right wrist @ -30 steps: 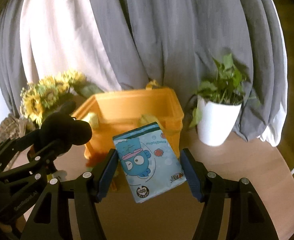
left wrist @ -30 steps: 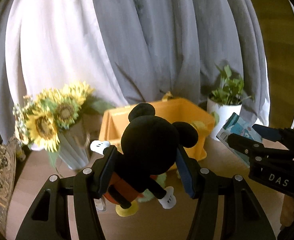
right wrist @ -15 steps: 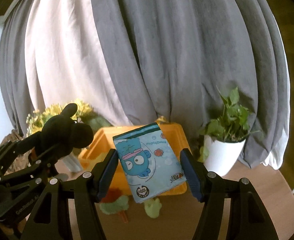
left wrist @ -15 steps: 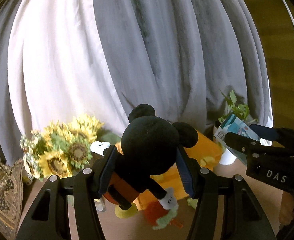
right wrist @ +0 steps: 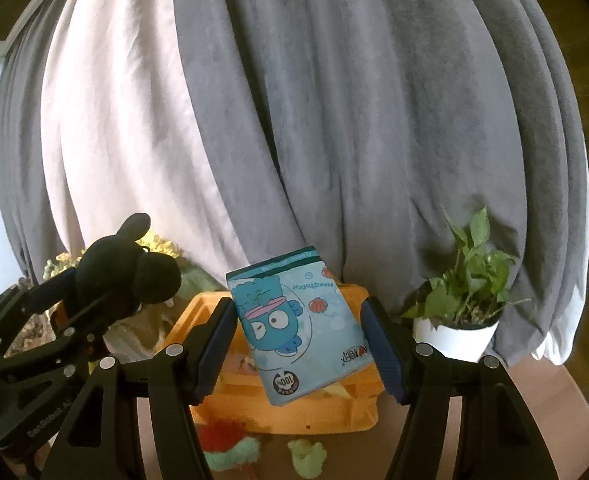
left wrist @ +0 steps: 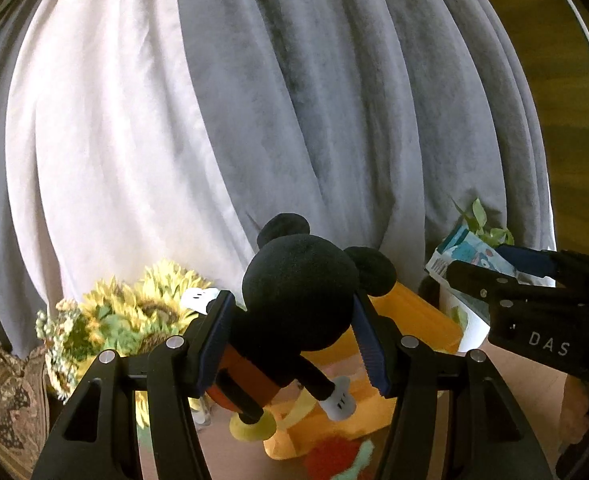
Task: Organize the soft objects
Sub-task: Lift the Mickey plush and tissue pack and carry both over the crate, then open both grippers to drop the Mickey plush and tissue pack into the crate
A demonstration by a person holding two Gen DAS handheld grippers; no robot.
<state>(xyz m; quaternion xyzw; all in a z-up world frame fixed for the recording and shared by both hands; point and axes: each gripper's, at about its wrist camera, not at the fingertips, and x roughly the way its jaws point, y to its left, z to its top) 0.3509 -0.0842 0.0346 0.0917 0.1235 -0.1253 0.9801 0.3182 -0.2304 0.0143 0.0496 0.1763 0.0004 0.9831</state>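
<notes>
Above the worktop [right wrist: 514, 420], left tongs [left wrist: 290, 344] clamp a black mouse plush toy [left wrist: 294, 300]; right tongs [right wrist: 298, 344] pinch a blue cartoon tissue pack [right wrist: 294, 320]. Both hang over the orange plastic bin [right wrist: 294, 412] below and ahead, the right nearer.

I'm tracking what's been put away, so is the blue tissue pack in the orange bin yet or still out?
Out. The tissue pack is held between the right gripper's fingers, lifted in front of the bin, not inside it.
</notes>
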